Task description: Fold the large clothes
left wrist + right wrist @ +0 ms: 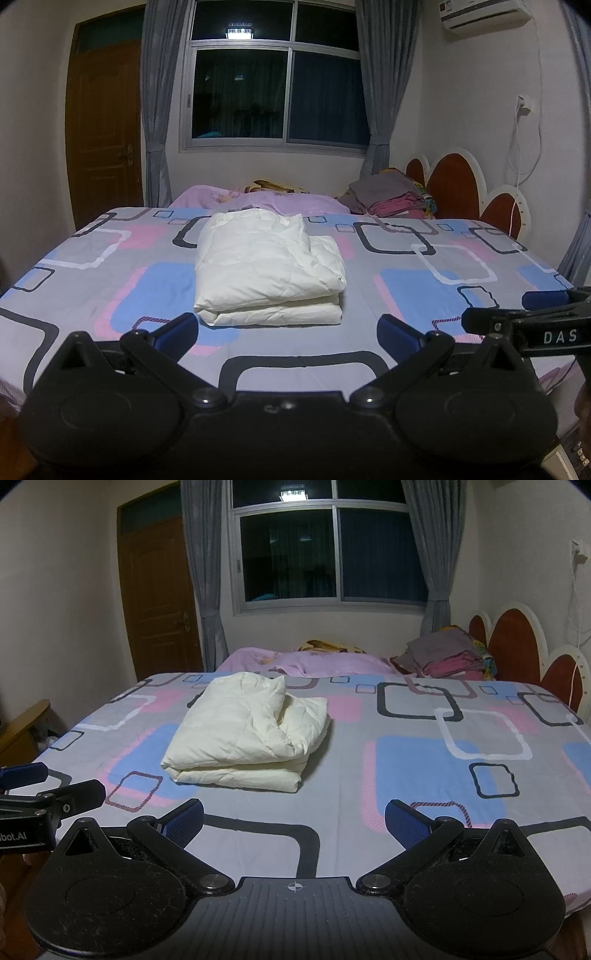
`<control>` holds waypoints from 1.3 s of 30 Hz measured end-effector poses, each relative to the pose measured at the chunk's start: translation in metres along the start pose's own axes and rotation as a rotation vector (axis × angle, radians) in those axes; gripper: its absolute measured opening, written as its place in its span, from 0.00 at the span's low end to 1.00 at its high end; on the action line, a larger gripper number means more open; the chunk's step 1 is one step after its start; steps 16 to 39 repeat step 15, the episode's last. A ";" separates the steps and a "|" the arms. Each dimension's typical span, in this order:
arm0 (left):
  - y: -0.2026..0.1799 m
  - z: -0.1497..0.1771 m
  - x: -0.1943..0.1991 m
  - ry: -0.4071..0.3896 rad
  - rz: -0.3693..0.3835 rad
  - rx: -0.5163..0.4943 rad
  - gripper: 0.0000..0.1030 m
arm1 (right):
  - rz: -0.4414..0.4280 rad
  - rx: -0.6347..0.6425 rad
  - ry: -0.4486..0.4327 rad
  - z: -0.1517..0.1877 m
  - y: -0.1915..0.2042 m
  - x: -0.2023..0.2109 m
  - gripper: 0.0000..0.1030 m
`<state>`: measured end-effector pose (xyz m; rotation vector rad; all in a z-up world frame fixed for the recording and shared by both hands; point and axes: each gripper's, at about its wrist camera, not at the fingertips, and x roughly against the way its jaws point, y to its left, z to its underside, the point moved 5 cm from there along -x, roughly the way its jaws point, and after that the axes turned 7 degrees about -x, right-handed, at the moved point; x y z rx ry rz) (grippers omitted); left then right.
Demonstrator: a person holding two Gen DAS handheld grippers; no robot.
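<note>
**The white garment lies folded; both grippers stand back from it**

The puffy cream-white padded garment (267, 269), probably a down jacket, lies as a thick folded bundle on the bed with the grey sheet printed with pink and blue squares (406, 332). It sits near the middle of the bed, toward the left side as seen from the right wrist view, and nothing touches it.

The left gripper (288, 330) has its two blue-padded fingers spread wide and holds nothing. The right gripper (294, 818) is the same: jaws apart and empty. Both hang near the front edge of the bed, apart from the bundle.

To my eye the folding is almost or fully done. The upper layer sits a little crooked, and a lower layer sticks out on the right side. If one more step is wanted, I think it is best to pinch that loose right edge low and tuck it gently, because such filling springs back and slippery fabric can slide open.

Behind, a pile of folded grey and pink clothes (388, 197) rests near the red and white headboard (454, 184).
</note>
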<state>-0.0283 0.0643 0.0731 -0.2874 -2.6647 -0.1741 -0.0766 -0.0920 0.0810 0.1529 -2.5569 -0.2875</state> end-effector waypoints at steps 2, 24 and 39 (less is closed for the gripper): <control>0.001 -0.001 0.000 -0.003 -0.004 -0.002 1.00 | 0.001 -0.001 0.000 0.000 0.000 0.000 1.00; 0.007 -0.003 -0.003 -0.006 -0.011 -0.008 1.00 | -0.004 0.000 -0.007 -0.003 0.000 0.002 1.00; 0.007 -0.003 -0.003 -0.006 -0.011 -0.008 1.00 | -0.004 0.000 -0.007 -0.003 0.000 0.002 1.00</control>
